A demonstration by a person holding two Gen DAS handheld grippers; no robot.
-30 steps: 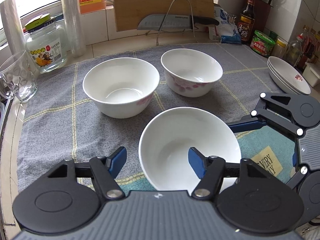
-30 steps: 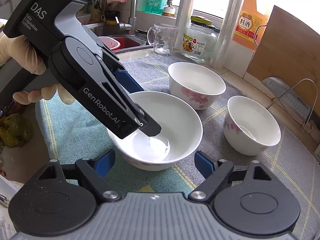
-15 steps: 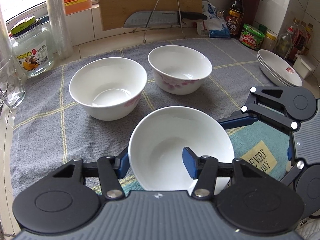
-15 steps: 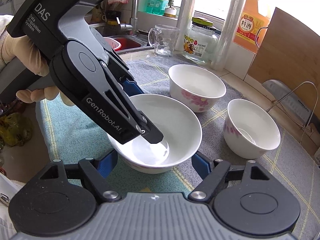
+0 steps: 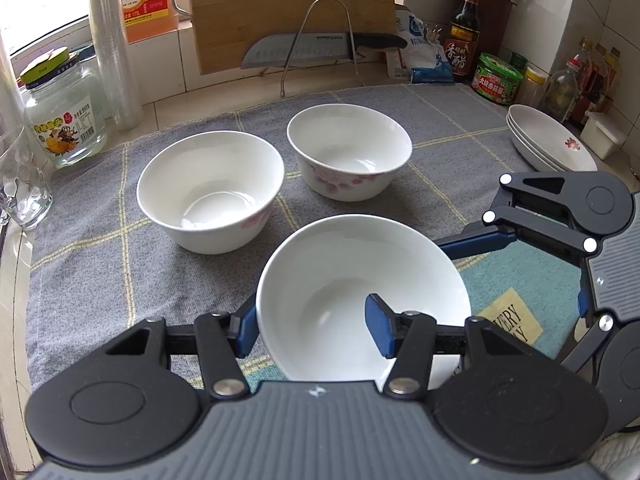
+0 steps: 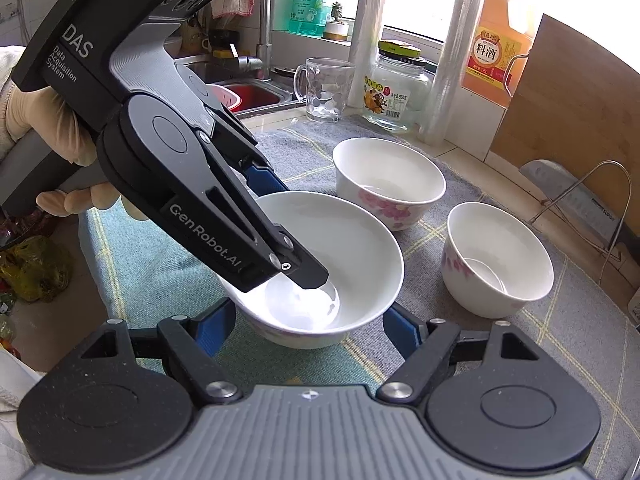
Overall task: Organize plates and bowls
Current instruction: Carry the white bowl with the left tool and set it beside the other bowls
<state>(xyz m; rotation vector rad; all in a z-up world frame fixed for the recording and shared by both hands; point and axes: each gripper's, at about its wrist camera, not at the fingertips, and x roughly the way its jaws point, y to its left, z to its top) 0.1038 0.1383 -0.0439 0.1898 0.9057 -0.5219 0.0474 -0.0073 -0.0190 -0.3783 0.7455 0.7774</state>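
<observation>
On the grey checked cloth (image 5: 100, 264), a plain white bowl (image 5: 208, 188) sits far left, a pink-flowered bowl (image 5: 348, 156) just right of it. Nearer, the left gripper (image 5: 312, 328) pinches the near bowl (image 5: 360, 292) by its rim, one finger inside. The right gripper (image 6: 308, 328) is spread around that bowl. Stacked plates (image 5: 548, 140) rest far right.

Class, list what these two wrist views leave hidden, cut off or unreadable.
1. Near bowl: left view, front rim hidden by the left gripper body.
2. Stacked plates: left view, exact count too small to tell.
3. Knife: right view, handle cut off by the frame edge.
4. Jar label: too small to read.
</observation>
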